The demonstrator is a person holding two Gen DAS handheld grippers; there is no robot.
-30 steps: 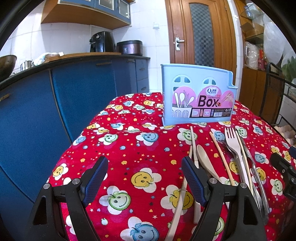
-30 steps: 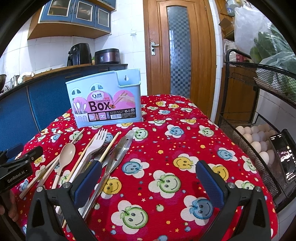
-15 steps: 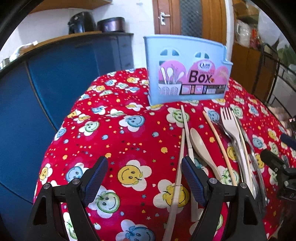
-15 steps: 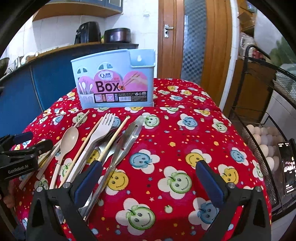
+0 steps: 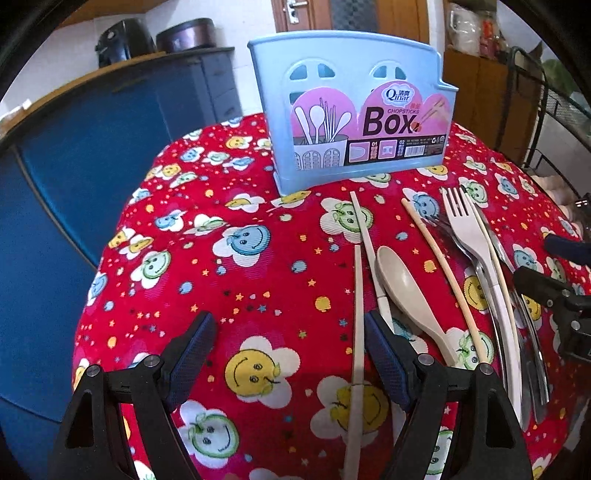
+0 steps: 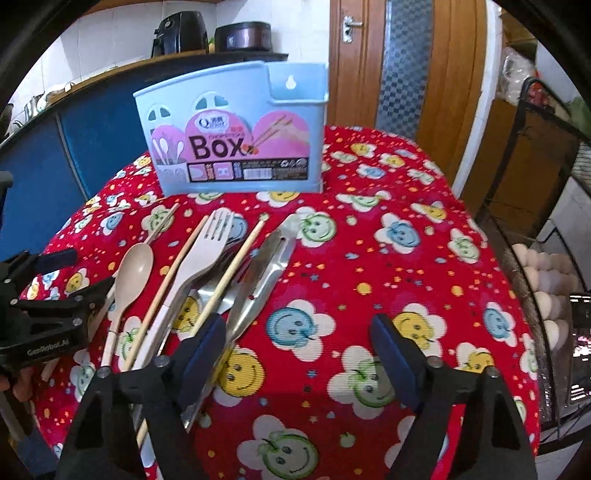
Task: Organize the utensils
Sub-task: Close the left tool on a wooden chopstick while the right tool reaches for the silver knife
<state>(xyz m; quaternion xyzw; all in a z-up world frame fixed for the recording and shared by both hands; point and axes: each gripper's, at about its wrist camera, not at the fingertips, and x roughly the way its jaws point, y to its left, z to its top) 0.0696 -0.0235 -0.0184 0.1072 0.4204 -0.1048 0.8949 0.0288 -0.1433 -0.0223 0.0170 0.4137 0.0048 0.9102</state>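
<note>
A light blue chopstick box (image 5: pixel 354 107) stands upright at the back of the red smiley tablecloth (image 5: pixel 229 280); it also shows in the right wrist view (image 6: pixel 236 136). In front of it lie a beige spoon (image 5: pixel 402 284), several chopsticks (image 5: pixel 357 295), a white fork (image 5: pixel 476 251) and metal utensils (image 6: pixel 269 266). My left gripper (image 5: pixel 288 350) is open and empty, its right finger beside a chopstick. My right gripper (image 6: pixel 299 347) is open and empty, its left finger over the metal utensils and a chopstick (image 6: pixel 229 273).
A blue kitchen counter (image 5: pixel 92 147) stands to the left with an air fryer (image 6: pixel 177 33) and a cooker on it. A wire rack with eggs (image 6: pixel 546 280) is to the right. A wooden door (image 6: pixel 406 62) is behind the table.
Both grippers have moved forward and tilted down toward the utensils. The box and utensils look larger and nearer. Both stay open.
</note>
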